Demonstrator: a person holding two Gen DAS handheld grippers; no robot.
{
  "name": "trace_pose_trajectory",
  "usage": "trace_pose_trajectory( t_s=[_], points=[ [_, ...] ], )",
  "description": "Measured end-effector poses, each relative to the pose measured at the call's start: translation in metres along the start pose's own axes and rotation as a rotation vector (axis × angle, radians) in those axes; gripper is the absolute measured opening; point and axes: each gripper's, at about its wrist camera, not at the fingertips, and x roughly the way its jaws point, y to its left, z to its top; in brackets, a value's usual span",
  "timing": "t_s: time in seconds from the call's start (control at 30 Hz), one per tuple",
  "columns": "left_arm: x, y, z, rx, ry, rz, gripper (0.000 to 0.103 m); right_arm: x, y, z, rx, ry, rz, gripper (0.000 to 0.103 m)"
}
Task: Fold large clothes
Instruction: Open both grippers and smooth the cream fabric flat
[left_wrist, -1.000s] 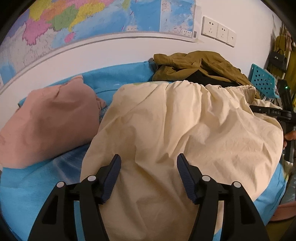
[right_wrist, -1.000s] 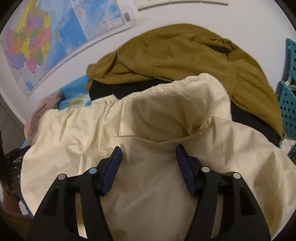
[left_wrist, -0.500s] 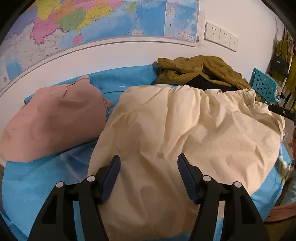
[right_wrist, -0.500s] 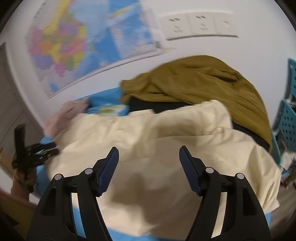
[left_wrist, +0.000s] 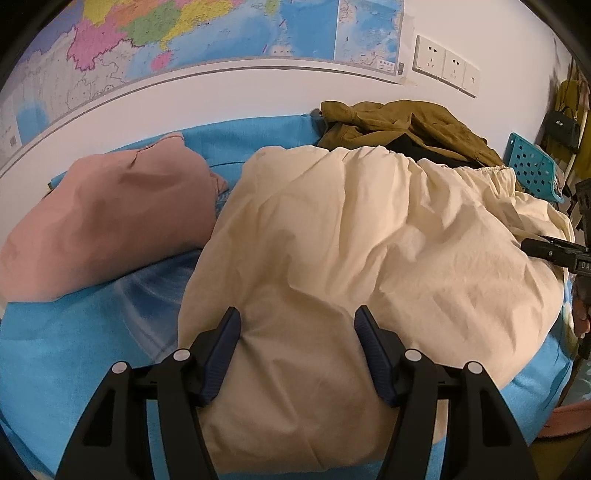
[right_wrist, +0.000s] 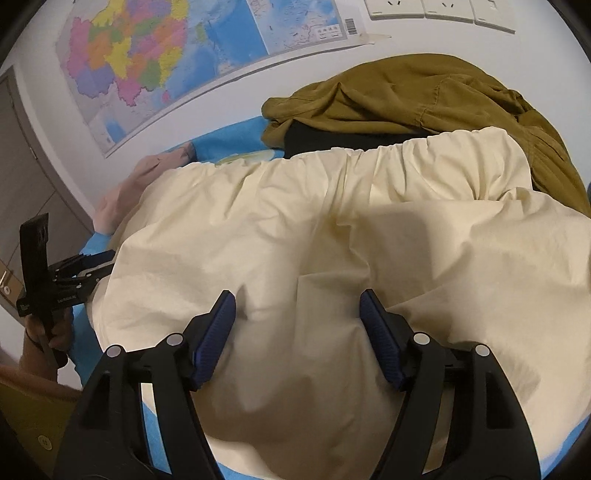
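Blue sheet (left_wrist: 74, 350) covers the surface under a wall map (left_wrist: 184, 33); cream garment (left_wrist: 351, 258), soft crinkly cotton w/ elastic gathered hem, lies folded mid-surface. Left hand-held gripper (left_wrist: 297, 354) and right hand-held gripper (right_wrist: 297, 338) both gape empty above it, right's jaws just widened. Risk: thin fabric slips or bunches, fold skews; far edge overlaps olive jacket (right_wrist: 406, 96), could snag.
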Motion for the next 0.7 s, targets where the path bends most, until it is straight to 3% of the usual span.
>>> trace_pose_trajectory(
  t_s=[0.2, 0.3, 0.4, 0.5, 0.63, 0.7],
  points=[
    [-0.014, 0.0, -0.002, -0.019, -0.025, 0.016, 0.062, -0.024, 0.006, 0.001, 0.029, -0.043, 0.025, 0.069],
    [-0.036, -0.01, -0.001, 0.016, -0.088, -0.035, 0.062, -0.033, 0.03, 0.002, -0.041, -0.082, 0.003, 0.071],
    [-0.042, -0.024, -0.001, 0.058, -0.102, -0.07, 0.063, -0.03, 0.054, 0.001, -0.136, -0.104, -0.095, 0.071],
    [-0.026, -0.029, -0.005, 0.078, -0.054, -0.032, 0.064, -0.038, 0.057, 0.004, -0.16, -0.152, -0.173, 0.067],
    [-0.014, -0.022, -0.011, 0.045, -0.031, -0.061, 0.068, -0.057, 0.058, 0.005, -0.167, -0.206, -0.108, 0.068],
    [-0.012, -0.023, -0.011, 0.05, -0.033, -0.055, 0.068, -0.046, 0.068, 0.001, -0.214, -0.163, -0.05, 0.061]
  ],
)
